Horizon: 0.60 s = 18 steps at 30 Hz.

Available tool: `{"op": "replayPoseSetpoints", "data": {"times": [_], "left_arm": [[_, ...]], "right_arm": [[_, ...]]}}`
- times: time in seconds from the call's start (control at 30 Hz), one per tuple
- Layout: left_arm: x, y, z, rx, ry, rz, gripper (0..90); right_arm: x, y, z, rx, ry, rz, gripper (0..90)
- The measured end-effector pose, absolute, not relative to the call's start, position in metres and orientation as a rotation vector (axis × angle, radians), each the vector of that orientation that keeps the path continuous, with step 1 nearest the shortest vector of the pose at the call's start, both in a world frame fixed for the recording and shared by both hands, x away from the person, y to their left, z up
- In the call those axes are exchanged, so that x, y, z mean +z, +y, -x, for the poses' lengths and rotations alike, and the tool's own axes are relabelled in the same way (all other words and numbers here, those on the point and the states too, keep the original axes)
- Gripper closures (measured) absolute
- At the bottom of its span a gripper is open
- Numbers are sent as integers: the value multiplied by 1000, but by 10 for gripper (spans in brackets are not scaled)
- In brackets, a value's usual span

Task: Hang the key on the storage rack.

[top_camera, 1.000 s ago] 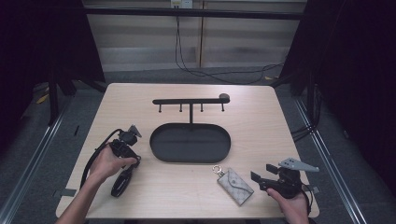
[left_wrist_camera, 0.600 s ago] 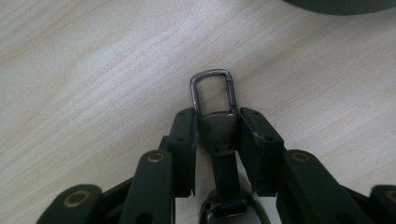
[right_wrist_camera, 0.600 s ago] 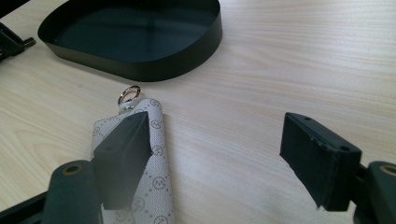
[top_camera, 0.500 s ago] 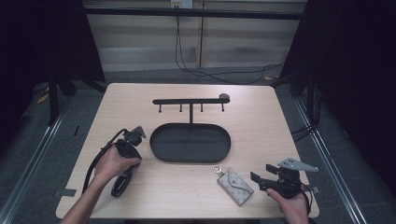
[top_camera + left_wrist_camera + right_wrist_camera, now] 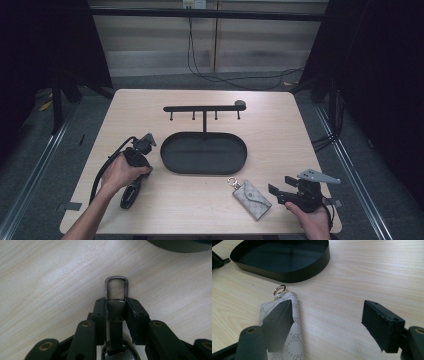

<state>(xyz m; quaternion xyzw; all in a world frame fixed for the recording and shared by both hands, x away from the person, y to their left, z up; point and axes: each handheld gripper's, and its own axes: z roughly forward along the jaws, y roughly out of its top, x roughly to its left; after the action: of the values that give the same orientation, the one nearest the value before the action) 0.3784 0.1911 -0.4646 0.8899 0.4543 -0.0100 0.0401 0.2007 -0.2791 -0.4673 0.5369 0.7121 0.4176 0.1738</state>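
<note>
Black pads of the left gripper [image 5: 116,312] are clamped on a dark strap key fob [image 5: 115,315], its metal clasp [image 5: 116,287] sticking out past the tips; the jaws have just been closing onto it. On the high view the left gripper [image 5: 141,146] sits at the table's left, just beside the oval tray [image 5: 170,165]. The right gripper [image 5: 329,322] is held wide open w/ nothing gripped; 1 pad overlaps the grey key pouch [image 5: 287,340], which lies on the table [image 5: 362,277] near the tray's front rim.

Judged step: fob is lifted next, prob. toward the hook rack [image 5: 204,108]. Grip is best kept square on the strap so the clasp stays free for hooking; lift should be slow.

Fob's lower body is cut off at the frame edge. Whether the right pad touches the pouch cannot be told.
</note>
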Motion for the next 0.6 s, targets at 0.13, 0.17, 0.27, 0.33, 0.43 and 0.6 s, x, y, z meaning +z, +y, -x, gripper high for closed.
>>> {"op": "replayPoseSetpoints", "data": {"times": [0.13,0.17,0.27,0.33,0.43,0.6], "left_arm": [[-465,198,-380,-40,1420,-2695,707],[-465,199,-380,-53,1424,-2683,707],[-463,203,-380,-58,1436,-2665,707],[-459,205,-379,-67,1429,-2650,706],[-454,206,-379,-88,1414,-2643,706],[-449,206,-379,-88,1421,-2653,707]], "right_arm": [[-468,-279,-201,1178,2014,-1529,246],[-467,-280,-201,1179,2010,-1529,247],[-467,-280,-201,1181,2008,-1535,247],[-468,-280,-201,1176,2010,-1534,247],[-468,-279,-201,1178,2013,-1531,247],[-467,-280,-201,1185,2010,-1534,246]]}}
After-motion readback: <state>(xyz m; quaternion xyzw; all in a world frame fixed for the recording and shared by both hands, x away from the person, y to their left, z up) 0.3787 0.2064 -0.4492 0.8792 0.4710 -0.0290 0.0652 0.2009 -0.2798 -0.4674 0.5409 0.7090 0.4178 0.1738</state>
